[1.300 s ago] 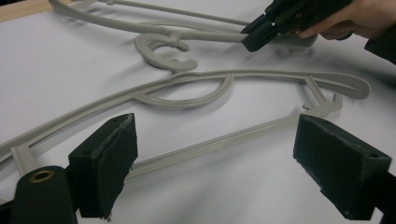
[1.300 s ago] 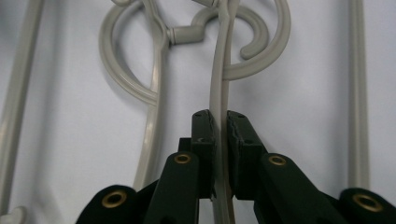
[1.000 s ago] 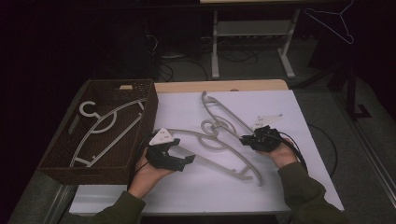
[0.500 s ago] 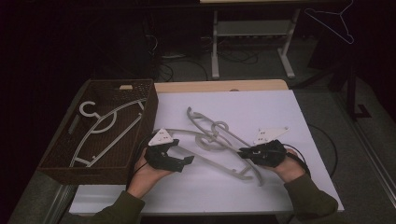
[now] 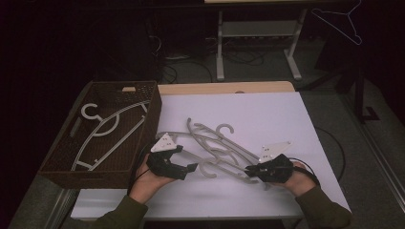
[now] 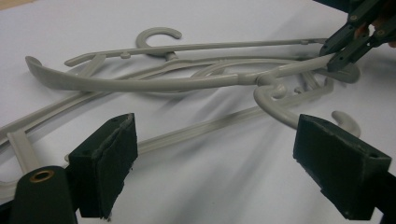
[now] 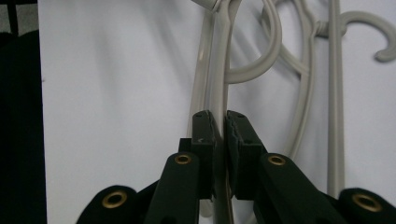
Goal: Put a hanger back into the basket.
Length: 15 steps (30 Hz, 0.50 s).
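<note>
Several grey plastic hangers [image 5: 215, 143] lie tangled on the white table cover. My right gripper [image 5: 249, 170] is shut on the end of one hanger's arm [image 7: 219, 70], and the thin grey bar runs up from between its pads. In the left gripper view that held hanger [image 6: 163, 83] stretches across the pile, with the right gripper [image 6: 348, 44] at the upper right. My left gripper [image 5: 188, 168] rests beside the basket, pointing at the pile. It is open [image 6: 215, 172] with nothing between its pads, and a hanger's hook lies just beyond them.
A brown woven basket [image 5: 153, 109] stands at the table's left, holding one grey hanger [image 5: 107, 129]. Bare white cover [image 5: 267, 112] lies behind the pile. Desk legs and cables stand on the floor beyond the table's far edge.
My right gripper has moved toward the near edge of the table, dragging its hanger so that the far end swung left. The left gripper has stayed put.
</note>
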{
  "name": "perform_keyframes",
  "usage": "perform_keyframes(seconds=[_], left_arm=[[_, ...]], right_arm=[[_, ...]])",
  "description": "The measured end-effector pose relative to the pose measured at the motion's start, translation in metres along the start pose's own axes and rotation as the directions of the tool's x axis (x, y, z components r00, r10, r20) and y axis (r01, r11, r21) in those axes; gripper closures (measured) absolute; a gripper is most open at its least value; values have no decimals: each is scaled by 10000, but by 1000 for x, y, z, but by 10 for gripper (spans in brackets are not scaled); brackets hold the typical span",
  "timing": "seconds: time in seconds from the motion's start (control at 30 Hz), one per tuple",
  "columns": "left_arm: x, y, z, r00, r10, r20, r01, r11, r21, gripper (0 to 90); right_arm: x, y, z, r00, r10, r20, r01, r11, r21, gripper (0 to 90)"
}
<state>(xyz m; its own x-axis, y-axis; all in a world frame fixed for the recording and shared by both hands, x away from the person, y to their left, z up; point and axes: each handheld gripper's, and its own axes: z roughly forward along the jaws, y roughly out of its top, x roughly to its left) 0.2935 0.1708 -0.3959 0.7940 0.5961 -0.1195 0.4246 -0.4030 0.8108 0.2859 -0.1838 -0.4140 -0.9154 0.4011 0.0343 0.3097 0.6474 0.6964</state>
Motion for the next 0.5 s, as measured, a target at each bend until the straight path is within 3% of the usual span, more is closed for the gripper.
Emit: perform_keyframes(seconds=[0.33, 0.4, 0.5], left_arm=[[2, -3, 0, 10000, 19, 65, -21, 9997, 236, 142], [2, -3, 0, 10000, -8, 69, 6, 9997, 241, 144], [1, -2, -1, 10000, -27, 59, 26, 9999, 110, 151]], right_arm=[[-1, -2, 6, 9997, -132, -182, 138, 9993, 333, 808], [-2, -3, 4, 9992, 36, -392, -26, 9996, 270, 714], [-2, -2, -4, 9957, 650, -660, -664, 9976, -185, 636]])
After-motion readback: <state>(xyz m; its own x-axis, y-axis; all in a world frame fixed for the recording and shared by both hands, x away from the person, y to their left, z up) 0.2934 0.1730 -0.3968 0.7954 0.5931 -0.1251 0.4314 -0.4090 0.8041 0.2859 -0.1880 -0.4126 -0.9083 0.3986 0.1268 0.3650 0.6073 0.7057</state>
